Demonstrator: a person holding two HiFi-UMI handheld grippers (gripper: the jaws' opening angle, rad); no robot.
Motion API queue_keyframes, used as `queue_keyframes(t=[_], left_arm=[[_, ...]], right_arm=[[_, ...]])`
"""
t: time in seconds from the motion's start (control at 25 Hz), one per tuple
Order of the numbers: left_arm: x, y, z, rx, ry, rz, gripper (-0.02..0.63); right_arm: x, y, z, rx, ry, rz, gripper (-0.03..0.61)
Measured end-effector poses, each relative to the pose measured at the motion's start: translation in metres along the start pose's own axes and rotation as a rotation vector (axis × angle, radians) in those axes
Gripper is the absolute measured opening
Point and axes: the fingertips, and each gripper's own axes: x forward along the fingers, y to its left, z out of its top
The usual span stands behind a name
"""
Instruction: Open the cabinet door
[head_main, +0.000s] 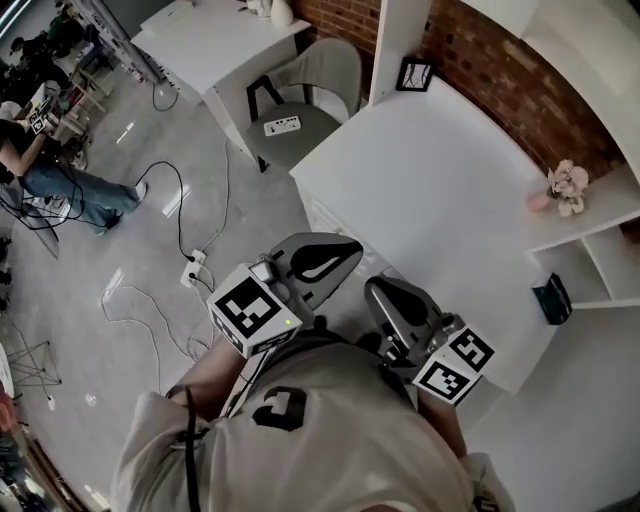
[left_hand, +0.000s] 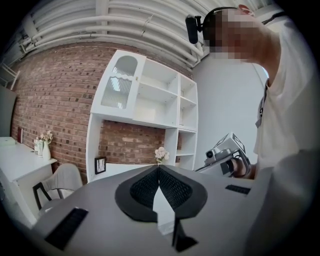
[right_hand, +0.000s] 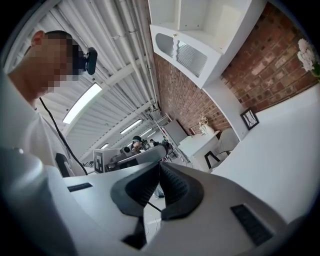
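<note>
Currently the left gripper (head_main: 325, 262) and right gripper (head_main: 395, 300) hang by the desk (head_main: 430, 180), jaws closed and empty. The shut cabinet door (left_hand: 121, 82) sits high on the shelf unit (left_hand: 170, 131), well apart; reach up, jaws opened first.

White desk (head_main: 430, 190) with flower vase (head_main: 566, 190)

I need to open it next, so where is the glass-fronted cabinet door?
In the left gripper view, the glass-fronted cabinet door fronts the top-left compartment of the white shelf unit, which stands against the brick wall.
</note>
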Motion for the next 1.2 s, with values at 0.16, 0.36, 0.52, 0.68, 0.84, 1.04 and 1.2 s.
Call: queue_keyframes(t=[0.16,0.36,0.52,0.68,0.84,1.04,1.2], left_arm=[[0.002,-0.005,0.005,-0.003,-0.010,0.009,0.017],[0.005,-0.005,0.011,0.023,-0.015,0.073,0.017],[0.010,-0.007,0.019,0.066,-0.028,0.129,0.015],[0.019,-0.012,0.020,0.060,-0.025,0.166,0.015],[0.027,-0.018,0.022,0.056,-0.022,0.204,0.015],[0.041,-0.045,0.021,0.008,-0.015,0.134,0.017],[0.046,-0.046,0.020,0.053,-0.010,0.145,0.017]], right_arm=[[-0.002,0.001,0.007,-0.018,0.011,0.017,0.028],[-0.007,0.005,0.017,-0.073,0.015,0.051,0.028],[-0.013,0.008,0.027,-0.132,0.009,0.097,0.026],[-0.023,0.005,0.028,-0.135,0.026,0.131,0.028],[-0.034,0.000,0.029,-0.120,0.046,0.160,0.028],[-0.047,-0.007,0.028,-0.088,0.068,0.188,0.028],[-0.048,-0.013,0.031,-0.086,0.070,0.187,0.028]])
